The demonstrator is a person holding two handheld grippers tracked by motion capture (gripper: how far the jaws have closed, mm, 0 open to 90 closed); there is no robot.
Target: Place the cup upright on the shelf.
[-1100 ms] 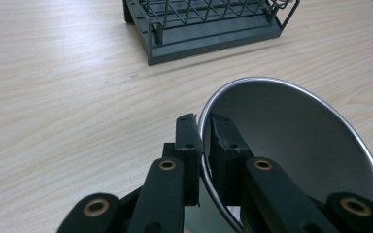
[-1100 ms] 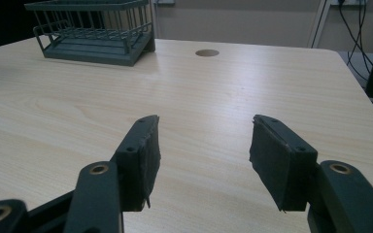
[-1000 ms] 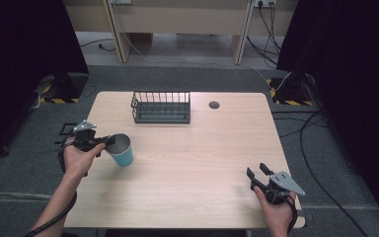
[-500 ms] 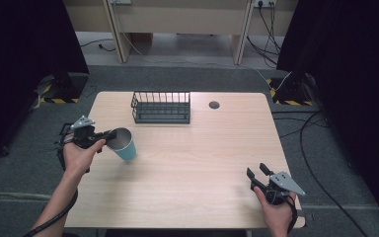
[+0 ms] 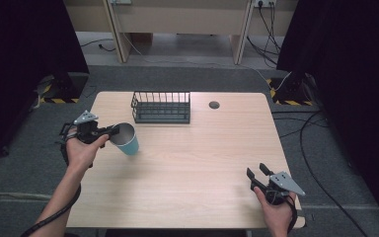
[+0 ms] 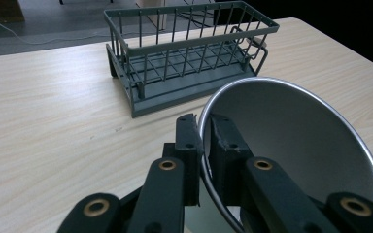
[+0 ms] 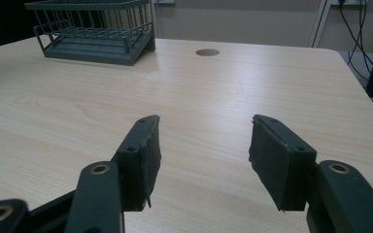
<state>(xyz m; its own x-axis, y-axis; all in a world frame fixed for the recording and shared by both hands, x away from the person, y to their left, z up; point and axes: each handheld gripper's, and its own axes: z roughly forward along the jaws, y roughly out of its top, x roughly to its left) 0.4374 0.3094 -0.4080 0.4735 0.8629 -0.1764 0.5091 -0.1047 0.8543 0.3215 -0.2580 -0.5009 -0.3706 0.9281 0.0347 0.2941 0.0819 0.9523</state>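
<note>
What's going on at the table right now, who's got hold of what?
The left gripper is shut on the rim of a teal cup, one jaw inside and one outside, holding it tilted over the left part of the wooden table. A dark wire rack stands empty at the table's far edge, just beyond the cup. The right gripper is open with nothing between its jaws, near the table's near right corner.

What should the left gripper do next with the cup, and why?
Probably carry the cup toward the rack. The left gripper is shut on the cup's rim, one jaw inside and one outside, and the cup hangs tilted above the table. The rack is empty and close by, so it seems the likely place. The right gripper rests open, holding nothing.
</note>
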